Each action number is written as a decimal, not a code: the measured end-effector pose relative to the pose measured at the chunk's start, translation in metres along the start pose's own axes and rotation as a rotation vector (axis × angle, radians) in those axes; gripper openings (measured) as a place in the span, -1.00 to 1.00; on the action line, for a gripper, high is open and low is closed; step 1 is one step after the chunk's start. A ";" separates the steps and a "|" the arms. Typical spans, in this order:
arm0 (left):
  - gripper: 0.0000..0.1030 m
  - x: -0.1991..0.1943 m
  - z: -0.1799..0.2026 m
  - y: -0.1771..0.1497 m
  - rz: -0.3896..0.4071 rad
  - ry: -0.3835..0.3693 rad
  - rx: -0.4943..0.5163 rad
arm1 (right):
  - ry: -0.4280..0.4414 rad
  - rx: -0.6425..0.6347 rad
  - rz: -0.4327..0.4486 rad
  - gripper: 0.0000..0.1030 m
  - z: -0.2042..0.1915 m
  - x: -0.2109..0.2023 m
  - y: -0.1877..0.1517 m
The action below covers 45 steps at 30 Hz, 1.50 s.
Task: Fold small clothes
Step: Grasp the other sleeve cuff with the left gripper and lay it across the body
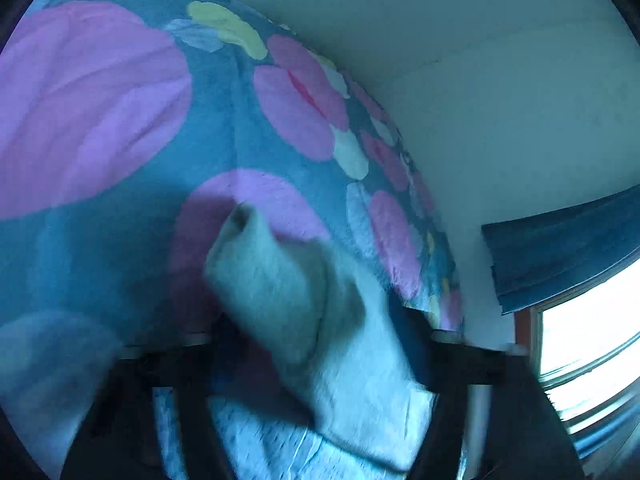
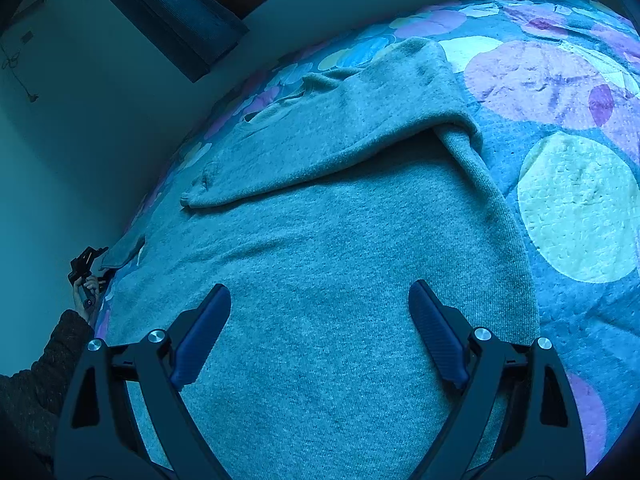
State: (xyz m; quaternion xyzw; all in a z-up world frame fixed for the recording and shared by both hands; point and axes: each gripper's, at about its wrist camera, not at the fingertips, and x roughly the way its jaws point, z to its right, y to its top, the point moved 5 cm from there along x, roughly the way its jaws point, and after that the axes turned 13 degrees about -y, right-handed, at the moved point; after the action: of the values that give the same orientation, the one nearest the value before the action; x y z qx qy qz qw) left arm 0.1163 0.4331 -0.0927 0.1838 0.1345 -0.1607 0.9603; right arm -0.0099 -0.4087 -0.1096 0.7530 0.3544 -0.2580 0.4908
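While sleeve [image 1: 280,280] sits pinched in left gripper [image 1: 320,344] | right gripper [image 2: 320,332] spread above sweater [image 2: 320,260] | soft, limp knit; grasp edges.

A bed's flowered cover [image 2: 576,208] carries a grey sweater [image 2: 320,248], one sleeve folded across.

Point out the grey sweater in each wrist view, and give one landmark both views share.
Left wrist: the grey sweater is bottom centre, a blurred cuff bunched between the left gripper fingers.
Right wrist: it fills the centre, spread flat, one sleeve folded across.
Shared landmark: the flowered bedspread.
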 end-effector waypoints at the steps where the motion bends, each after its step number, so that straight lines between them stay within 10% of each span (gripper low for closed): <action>1: -0.52 0.004 0.002 0.002 -0.015 0.001 0.003 | 0.001 -0.001 0.000 0.76 0.001 0.000 0.000; 15: -0.74 0.015 0.174 -0.044 -0.007 0.172 0.540 | 0.025 0.011 0.008 0.80 0.001 -0.002 0.000; 27: -0.75 0.102 0.336 -0.251 -0.207 0.047 0.922 | 0.037 0.019 0.011 0.81 0.001 -0.003 0.000; 45: -0.75 0.230 0.342 -0.519 -0.545 0.042 1.129 | 0.055 0.033 0.014 0.82 0.001 -0.005 -0.001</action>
State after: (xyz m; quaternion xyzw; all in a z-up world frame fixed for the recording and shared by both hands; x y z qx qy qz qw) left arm 0.2081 -0.2192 -0.0198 0.6248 0.0896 -0.4425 0.6370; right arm -0.0133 -0.4107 -0.1068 0.7701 0.3582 -0.2398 0.4702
